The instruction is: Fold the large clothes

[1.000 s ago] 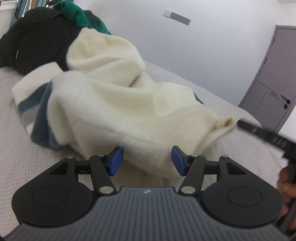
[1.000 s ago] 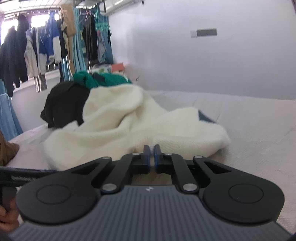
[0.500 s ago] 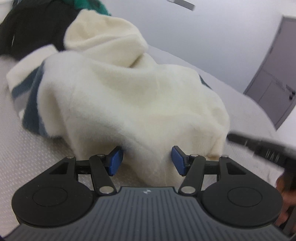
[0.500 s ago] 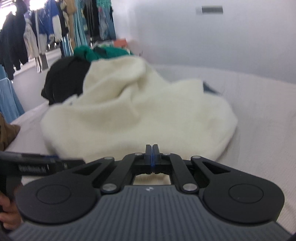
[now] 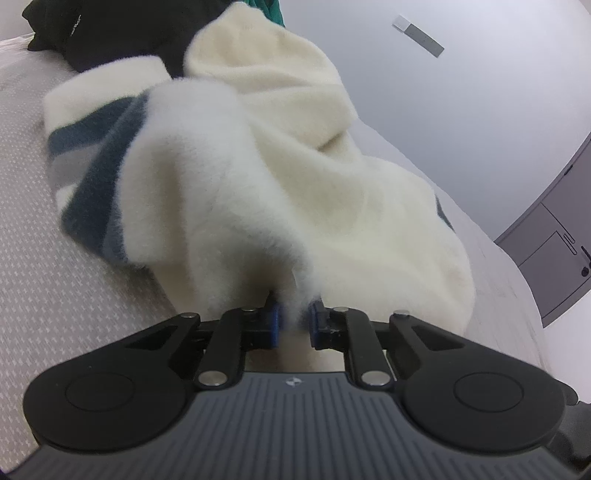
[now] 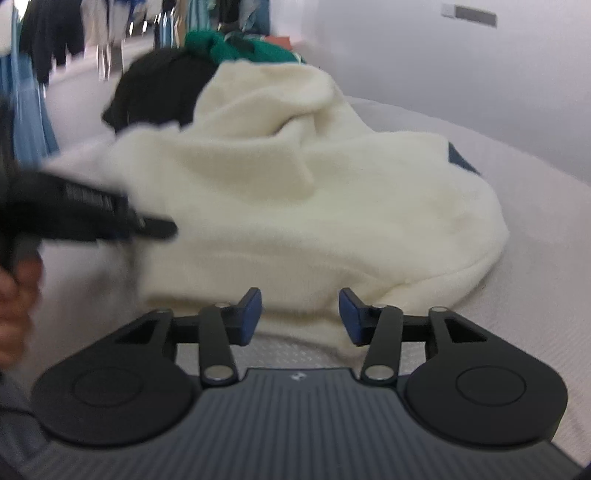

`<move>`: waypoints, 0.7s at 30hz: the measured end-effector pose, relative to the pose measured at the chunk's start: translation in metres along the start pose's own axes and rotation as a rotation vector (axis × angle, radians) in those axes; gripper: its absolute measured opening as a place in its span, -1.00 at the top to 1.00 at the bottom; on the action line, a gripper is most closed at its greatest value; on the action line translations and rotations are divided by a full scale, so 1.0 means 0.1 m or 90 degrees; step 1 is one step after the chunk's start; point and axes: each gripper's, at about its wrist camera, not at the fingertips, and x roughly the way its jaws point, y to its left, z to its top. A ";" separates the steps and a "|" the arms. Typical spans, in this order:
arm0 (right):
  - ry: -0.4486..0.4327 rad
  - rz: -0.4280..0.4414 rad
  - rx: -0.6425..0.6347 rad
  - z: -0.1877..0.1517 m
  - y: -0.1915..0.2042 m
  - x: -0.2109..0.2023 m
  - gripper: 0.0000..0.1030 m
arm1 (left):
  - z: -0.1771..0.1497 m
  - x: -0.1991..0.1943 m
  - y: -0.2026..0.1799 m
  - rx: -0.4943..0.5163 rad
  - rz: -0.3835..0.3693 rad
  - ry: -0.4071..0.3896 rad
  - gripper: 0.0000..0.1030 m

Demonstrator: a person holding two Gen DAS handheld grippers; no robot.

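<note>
A cream fleece hoodie (image 5: 303, 177) lies crumpled in a heap on a pale grey textured bed (image 5: 55, 266), its hood bunched up toward the far side and a sleeve or panel with dark blue and grey stripes spilling out at the left. The left gripper (image 5: 294, 324) sits at the near edge of the heap, and its jaws have just been closing: the blue pads (image 5: 272, 326) now stand narrow with a tuft of the cream fleece pinched between them. The right gripper (image 6: 300, 316) is at the near hem of the same hoodie (image 6: 314, 192), seen here from the other side; its jaws have just been opening and now stand moderately wide, the blue pads (image 6: 252, 314) apart, with the hem lying in front of and between them but not pressed by either. In the right wrist view the left gripper (image 6: 155, 227) reaches in from the left, blurred, over the hoodie, with part of the hand (image 6: 16, 295) that carries it at the left edge. Behind the hoodie, on the far side, lies a black garment (image 5: 110, 33), and beyond it a green one (image 6: 240, 46). A white wall (image 5: 461, 92) rises behind the bed, a grey door (image 5: 554, 258) stands at the right, and blurred clothes (image 6: 55, 40) hang at the far left.
</note>
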 end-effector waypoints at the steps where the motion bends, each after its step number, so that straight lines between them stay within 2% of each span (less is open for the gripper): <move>1: 0.005 -0.016 -0.019 -0.01 0.03 0.03 -0.15 | 0.00 0.01 0.00 0.000 0.001 0.000 0.67; 2: 0.010 -0.029 -0.038 -0.03 0.06 0.06 -0.30 | 0.01 0.02 0.00 -0.001 0.001 0.001 0.66; 3: 0.011 -0.039 -0.059 -0.05 0.11 0.10 -0.34 | -0.01 -0.02 0.01 -0.002 0.000 0.000 0.67; 8: 0.011 -0.053 -0.143 -0.08 0.27 0.31 -0.35 | -0.04 -0.02 0.01 -0.007 0.003 0.004 0.66; 12: -0.010 -0.099 -0.210 -0.16 0.39 0.44 -0.38 | -0.01 0.02 0.01 -0.012 0.004 0.009 0.66; 16: -0.070 -0.153 -0.169 -0.10 0.27 0.33 -0.37 | 0.02 0.00 -0.04 0.004 -0.003 0.012 0.60; 18: -0.106 -0.152 -0.120 -0.04 0.16 0.23 -0.37 | 0.02 -0.08 -0.07 0.012 -0.012 0.004 0.54; 21: -0.146 -0.146 -0.060 0.05 0.02 0.11 -0.37 | -0.02 -0.25 -0.18 0.060 -0.011 -0.018 0.40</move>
